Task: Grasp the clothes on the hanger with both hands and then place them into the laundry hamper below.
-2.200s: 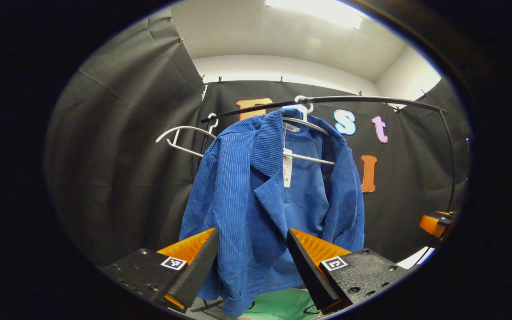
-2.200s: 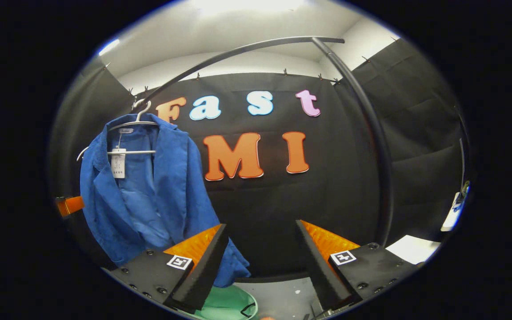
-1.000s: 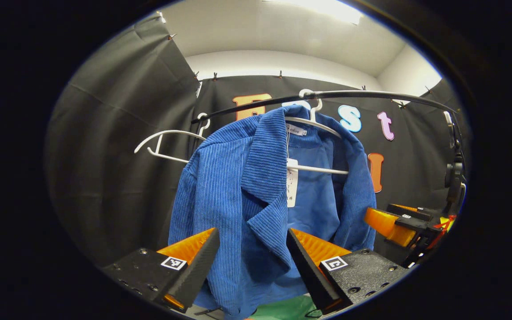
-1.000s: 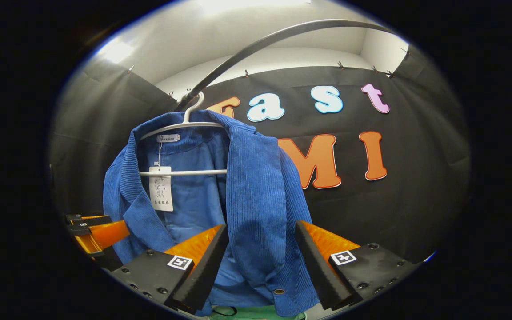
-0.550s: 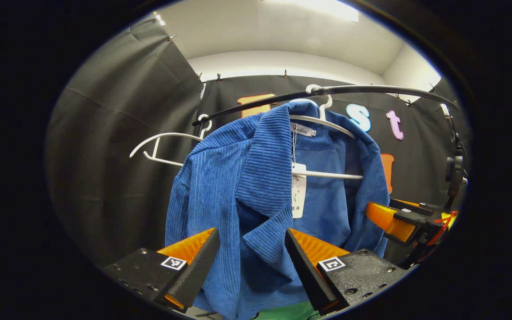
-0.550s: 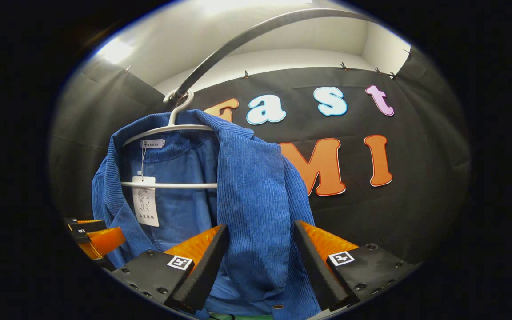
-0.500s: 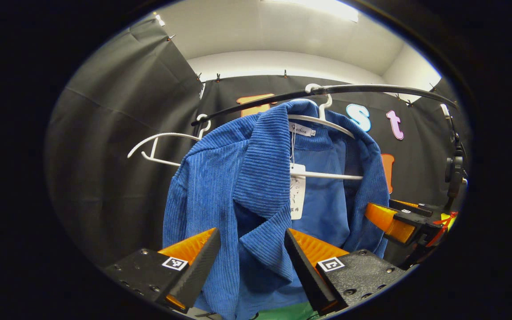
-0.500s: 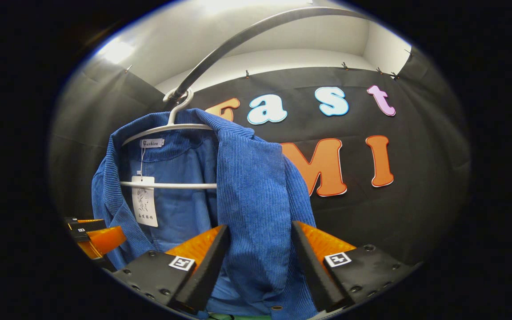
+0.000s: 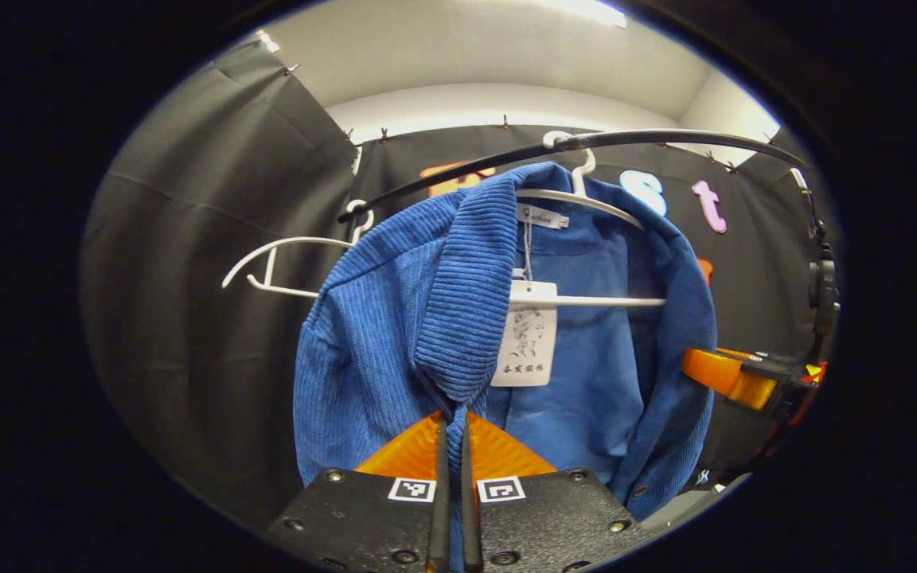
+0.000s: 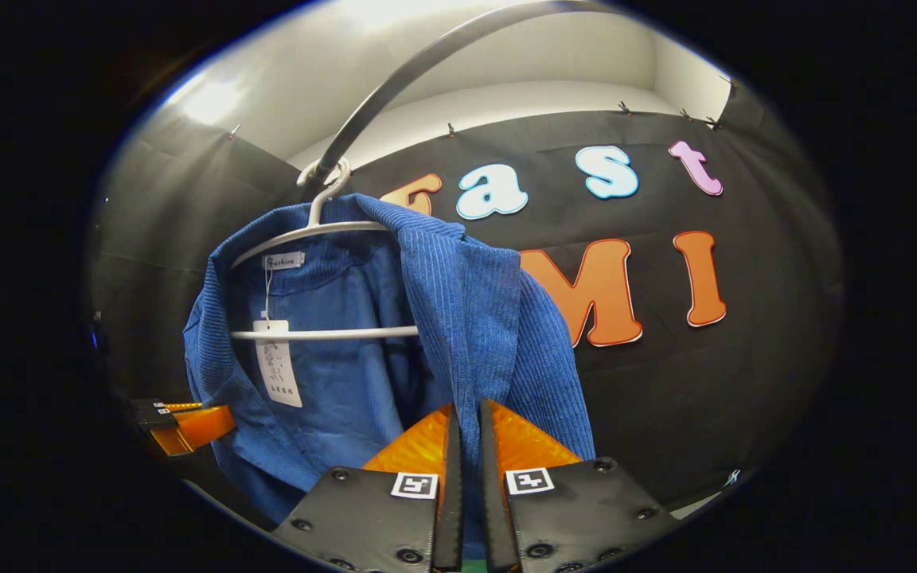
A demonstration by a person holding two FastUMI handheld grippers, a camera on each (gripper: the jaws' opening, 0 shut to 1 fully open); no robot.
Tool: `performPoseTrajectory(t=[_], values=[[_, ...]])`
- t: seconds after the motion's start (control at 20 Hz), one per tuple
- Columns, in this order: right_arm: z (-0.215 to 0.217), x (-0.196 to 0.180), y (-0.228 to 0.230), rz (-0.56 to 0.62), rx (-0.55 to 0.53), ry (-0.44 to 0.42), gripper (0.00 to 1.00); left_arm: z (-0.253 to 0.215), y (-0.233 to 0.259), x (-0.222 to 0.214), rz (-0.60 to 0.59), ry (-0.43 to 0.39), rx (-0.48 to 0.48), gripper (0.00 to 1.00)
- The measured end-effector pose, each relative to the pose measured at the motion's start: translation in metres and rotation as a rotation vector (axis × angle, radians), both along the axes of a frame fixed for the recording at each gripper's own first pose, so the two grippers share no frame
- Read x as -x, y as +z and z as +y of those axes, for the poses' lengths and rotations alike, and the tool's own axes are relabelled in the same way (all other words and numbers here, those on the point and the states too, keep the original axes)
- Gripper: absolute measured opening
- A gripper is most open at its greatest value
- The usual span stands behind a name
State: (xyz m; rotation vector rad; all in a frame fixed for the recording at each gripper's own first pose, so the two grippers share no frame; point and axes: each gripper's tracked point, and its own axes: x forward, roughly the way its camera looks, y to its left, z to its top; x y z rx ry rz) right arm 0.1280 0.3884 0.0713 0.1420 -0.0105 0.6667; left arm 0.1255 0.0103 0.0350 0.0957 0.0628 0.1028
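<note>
Here the left gripper is closed, and a fold of the blue corduroy jacket is pinched between its two fingers, just under the tip of the lapel on that side. In the right gripper view the right gripper is likewise clamped, with the other front edge of the jacket caught between its fingers; a thin strip of blue cloth is seen running down the narrow gap.

Each gripper is also seen from the other's camera: the right one is shown at the jacket's far edge in the left gripper view, and the left one low beside the jacket's other front in the right gripper view.

The jacket is hung on a white hanger, its collar draped over the hanger's shoulders and its front left open, so that the smooth lining and the hanger's crossbar are exposed. A white paper tag is hung on a string from the neck label and lies over the crossbar. The hanger is hooked over a dark curved rail. A second white hanger, bare, is hooked farther along the same rail, well apart from the jacket.

A sliver of green is glimpsed at the very bottom of the right gripper view, between the fingers; what it belongs to cannot be told.
</note>
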Motion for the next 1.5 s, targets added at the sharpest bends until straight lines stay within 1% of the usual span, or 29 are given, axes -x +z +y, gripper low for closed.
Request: performPoseTrajectory(t=[0.05,0.1,0.2,0.25,0.35,0.4,0.5,0.6,0.8,0.9,1.05,1.1,1.25,1.35,1.5], values=[[-0.003,0.003,0.010,-0.009,0.004,0.000,0.05,0.002,0.004,0.003,-0.007,0.008,0.002,0.02],[-0.002,0.005,0.013,-0.018,0.001,0.004,0.08,0.006,0.007,0.007,-0.014,0.008,0.003,0.01],[-0.001,0.004,0.020,-0.019,-0.016,0.016,0.07,0.007,0.015,0.016,-0.023,0.003,0.012,0.01],[-0.003,0.003,0.021,-0.012,-0.028,0.021,0.08,0.006,0.018,0.020,-0.021,-0.008,0.030,0.00],[-0.003,0.006,0.020,0.033,-0.062,0.062,0.08,0.004,0.026,0.027,-0.027,-0.041,0.084,0.00],[-0.002,0.005,0.020,0.067,-0.088,0.085,0.08,0.008,0.033,0.032,-0.032,-0.045,0.092,0.00],[-0.003,0.001,0.024,0.132,-0.159,0.131,0.08,0.015,0.045,0.041,-0.046,-0.038,0.071,0.00],[-0.012,-0.007,0.035,0.175,-0.228,0.170,0.08,0.021,0.057,0.048,-0.061,-0.034,0.064,0.00],[-0.034,-0.032,0.056,0.280,-0.374,0.221,0.08,0.038,0.074,0.055,-0.065,-0.046,0.101,0.00],[-0.042,-0.042,0.065,0.299,-0.420,0.244,0.08,0.049,0.088,0.058,-0.080,-0.042,0.091,0.00],[-0.048,-0.052,0.065,0.337,-0.448,0.281,0.07,0.060,0.112,0.065,-0.106,-0.070,0.062,0.00],[-0.051,-0.058,0.068,0.339,-0.463,0.279,0.08,0.066,0.120,0.065,-0.121,-0.072,0.044,0.00],[-0.047,-0.062,0.069,0.359,-0.478,0.295,0.08,0.083,0.144,0.065,-0.154,-0.049,-0.028,0.00],[-0.044,-0.061,0.069,0.367,-0.489,0.307,0.08,0.087,0.154,0.062,-0.167,-0.037,-0.063,0.00],[-0.043,-0.064,0.071,0.377,-0.521,0.318,0.06,0.090,0.166,0.063,-0.189,-0.023,-0.066,0.00]])
